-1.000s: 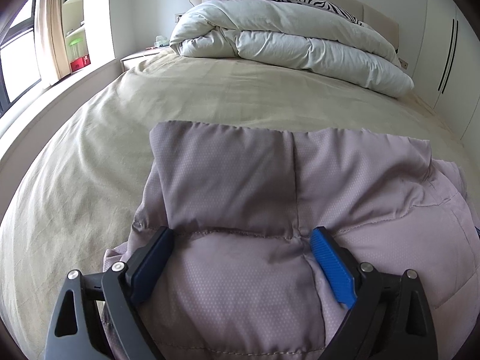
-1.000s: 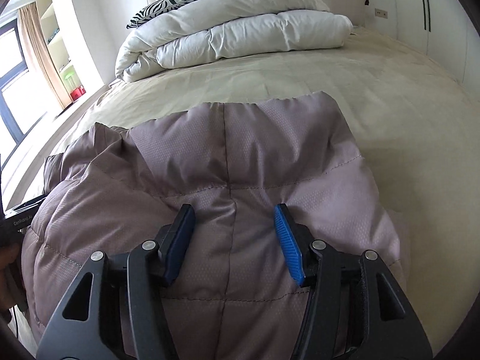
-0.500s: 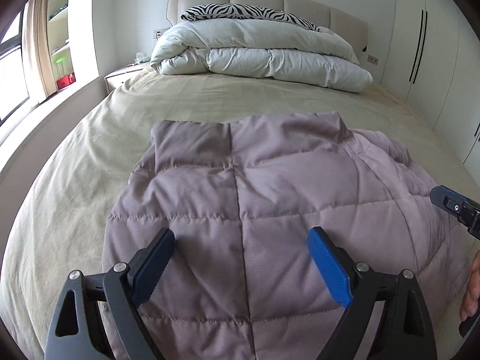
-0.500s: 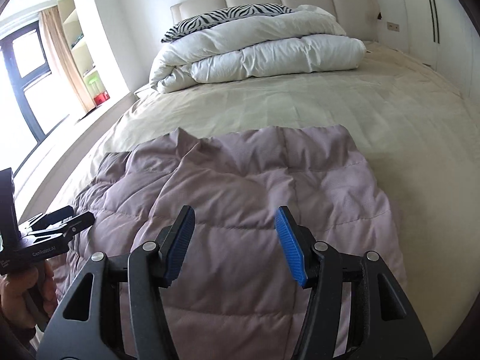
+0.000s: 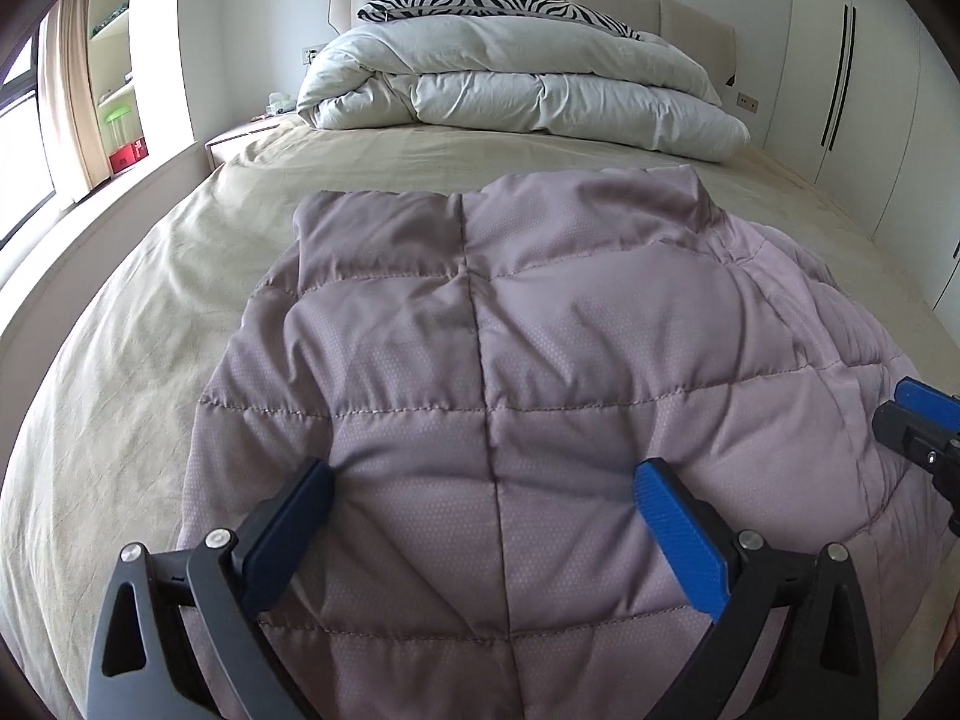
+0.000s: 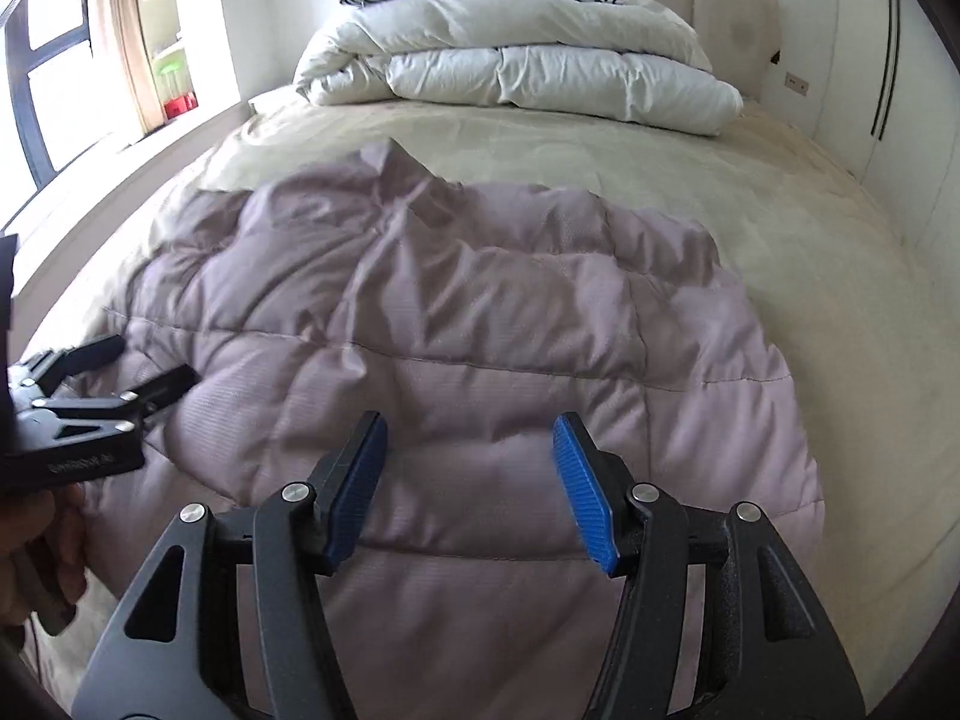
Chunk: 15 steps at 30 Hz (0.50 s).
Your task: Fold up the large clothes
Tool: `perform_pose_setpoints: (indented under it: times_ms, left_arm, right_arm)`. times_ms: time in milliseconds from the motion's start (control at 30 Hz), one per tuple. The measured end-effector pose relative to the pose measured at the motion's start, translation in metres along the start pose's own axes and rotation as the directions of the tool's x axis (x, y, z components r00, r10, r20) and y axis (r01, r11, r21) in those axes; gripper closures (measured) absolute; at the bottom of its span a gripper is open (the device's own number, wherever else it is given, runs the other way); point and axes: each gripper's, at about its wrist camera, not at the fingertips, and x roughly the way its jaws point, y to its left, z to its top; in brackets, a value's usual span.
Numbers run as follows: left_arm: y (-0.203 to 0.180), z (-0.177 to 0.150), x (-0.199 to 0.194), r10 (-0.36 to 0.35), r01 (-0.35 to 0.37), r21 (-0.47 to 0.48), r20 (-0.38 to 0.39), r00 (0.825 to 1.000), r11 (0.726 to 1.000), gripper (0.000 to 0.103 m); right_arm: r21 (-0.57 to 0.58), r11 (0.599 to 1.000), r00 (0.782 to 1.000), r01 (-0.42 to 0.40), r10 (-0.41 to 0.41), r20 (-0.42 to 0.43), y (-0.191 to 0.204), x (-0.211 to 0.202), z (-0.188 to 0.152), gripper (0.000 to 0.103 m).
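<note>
A mauve quilted jacket (image 5: 540,330) lies spread on the beige bed (image 5: 150,330), its folded edge toward the headboard. My left gripper (image 5: 483,471) hovers over the near part of the jacket with its jaws opening wide; the blue pads touch no fabric and nothing is held. In the right wrist view the jacket (image 6: 480,312) looks rumpled at its far side. My right gripper (image 6: 469,420) hangs above it, open and empty. The left gripper (image 6: 150,360) shows at the jacket's left edge there, held by a hand (image 6: 36,564). A right finger (image 5: 918,402) peeks in at the left wrist view's right border.
A folded white duvet (image 5: 528,90) and a zebra pillow (image 5: 480,0) are stacked by the headboard. White wardrobe doors (image 5: 840,60) line the right side. A low sill (image 5: 90,210) with a window and curtain runs along the left. Beige sheet surrounds the jacket.
Both grippers have drawn back and up from the jacket, so more of it shows. The jacket now lies released on the bed, and the left jaws stand a little wider.
</note>
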Motion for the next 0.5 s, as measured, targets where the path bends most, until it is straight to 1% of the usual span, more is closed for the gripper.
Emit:
perform_pose_setpoints:
  times_ms: [33, 67, 100, 133, 200, 233, 300, 400, 500]
  left_arm:
    - [0.000, -0.003, 0.000, 0.002, -0.002, 0.006, 0.011, 1.000, 1.000, 0.000]
    - [0.000, -0.005, 0.000, -0.001, 0.001, 0.005, 0.017, 1.000, 1.000, 0.000]
    - [0.001, -0.005, 0.001, -0.007, 0.007, 0.000, 0.015, 1.000, 1.000, 0.000]
    - [0.002, -0.005, 0.002, -0.012, 0.012, -0.002, 0.004, 1.000, 1.000, 0.000]
    - [0.004, -0.002, -0.003, -0.029, 0.029, 0.001, -0.007, 1.000, 1.000, 0.000]
    - [0.007, -0.002, -0.007, -0.051, 0.051, -0.009, -0.009, 0.999, 0.999, 0.001]
    - [0.019, -0.002, -0.023, -0.110, 0.111, -0.064, 0.006, 0.994, 0.992, 0.001]
    - [0.045, -0.003, -0.057, -0.211, 0.221, -0.153, 0.076, 0.974, 0.963, 0.001]
    - [0.083, -0.004, -0.081, -0.252, 0.280, -0.238, 0.140, 0.958, 0.930, 0.000]
  right_arm:
    - [-0.021, 1.000, 1.000, -0.012, 0.012, 0.024, 0.007, -0.006, -0.001, 0.045]
    - [-0.055, 0.998, 1.000, 0.007, -0.006, 0.023, 0.015, -0.006, -0.004, 0.034]
    - [-0.087, 0.996, 1.000, 0.027, -0.027, -0.007, 0.022, 0.003, -0.010, 0.026]
    - [-0.101, 0.994, 0.998, 0.038, -0.043, -0.043, 0.024, 0.015, -0.017, 0.020]
    - [-0.069, 0.997, 1.000, 0.018, -0.019, -0.012, 0.019, 0.019, -0.025, 0.018]
    - [-0.042, 0.999, 1.000, 0.004, -0.004, -0.010, 0.015, 0.015, -0.024, 0.018]
    - [0.010, 0.999, 0.999, -0.042, 0.042, -0.005, 0.008, 0.003, -0.022, 0.018]
    - [0.043, 0.990, 0.990, -0.131, 0.128, 0.061, -0.007, -0.029, -0.023, 0.018]
    - [0.103, 0.972, 0.973, -0.212, 0.200, 0.119, -0.039, -0.060, -0.024, 0.017]
